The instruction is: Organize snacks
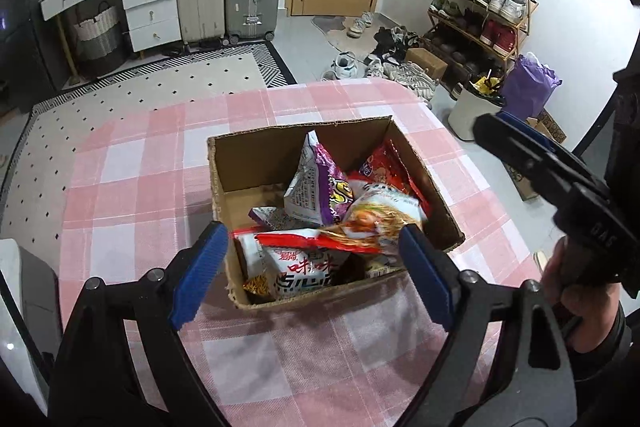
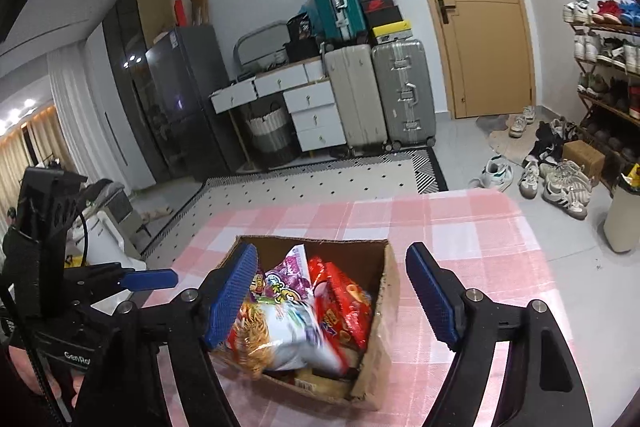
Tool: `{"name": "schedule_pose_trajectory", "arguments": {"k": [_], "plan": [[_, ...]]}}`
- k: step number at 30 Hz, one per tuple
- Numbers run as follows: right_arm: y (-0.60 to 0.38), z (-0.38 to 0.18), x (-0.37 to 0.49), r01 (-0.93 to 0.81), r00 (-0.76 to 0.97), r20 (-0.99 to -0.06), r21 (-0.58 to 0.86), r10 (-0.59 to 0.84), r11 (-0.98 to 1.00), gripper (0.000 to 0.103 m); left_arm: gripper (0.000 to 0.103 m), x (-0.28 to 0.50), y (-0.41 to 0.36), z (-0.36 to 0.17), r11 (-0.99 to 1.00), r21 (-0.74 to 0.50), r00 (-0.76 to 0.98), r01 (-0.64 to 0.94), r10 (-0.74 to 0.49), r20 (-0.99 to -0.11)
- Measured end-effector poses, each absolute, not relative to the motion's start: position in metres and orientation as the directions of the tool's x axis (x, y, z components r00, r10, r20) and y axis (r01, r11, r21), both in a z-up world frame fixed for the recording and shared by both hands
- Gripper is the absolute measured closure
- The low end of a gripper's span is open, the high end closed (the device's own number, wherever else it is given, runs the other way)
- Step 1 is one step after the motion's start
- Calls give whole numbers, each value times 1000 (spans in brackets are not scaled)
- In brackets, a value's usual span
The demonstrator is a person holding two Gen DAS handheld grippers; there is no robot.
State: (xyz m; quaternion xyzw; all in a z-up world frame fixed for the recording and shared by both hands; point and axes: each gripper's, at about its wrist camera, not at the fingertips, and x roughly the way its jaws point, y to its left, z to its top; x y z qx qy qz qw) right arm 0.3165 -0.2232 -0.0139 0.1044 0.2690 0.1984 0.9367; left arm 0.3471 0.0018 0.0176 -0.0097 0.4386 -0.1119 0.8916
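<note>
- While your left gripper (image 1: 312, 267) gapes wide over the box (image 1: 424, 163), it grips nothing.
- Your right gripper (image 2: 340, 297) is likewise wide, empty.
- Snacks (image 1: 320, 187) lie in the box on the table (image 1: 140, 167).

wooden door (image 2: 476, 15) | suitcases (image 2: 402, 95) | shoe rack (image 1: 480, 7) | patterned rug (image 1: 140, 87)
</note>
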Motion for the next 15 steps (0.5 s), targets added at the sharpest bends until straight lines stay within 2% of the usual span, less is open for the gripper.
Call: {"name": "schedule_pose_trajectory", "arguments": {"k": [6, 9, 15], "plan": [[-237, -3, 292, -309, 787, -450, 304, 422, 901, 24, 17, 322, -1, 34, 980, -98, 622, 175, -187, -761], [-243, 0, 276, -308, 794, -444, 295, 415, 904, 20, 17, 309, 0, 39, 983, -85, 640, 162, -170, -749], [-245, 0, 237, -309, 808, -435, 258, 396, 915, 18, 17, 274, 4, 43, 988, -86, 684, 125, -148, -714]]}}
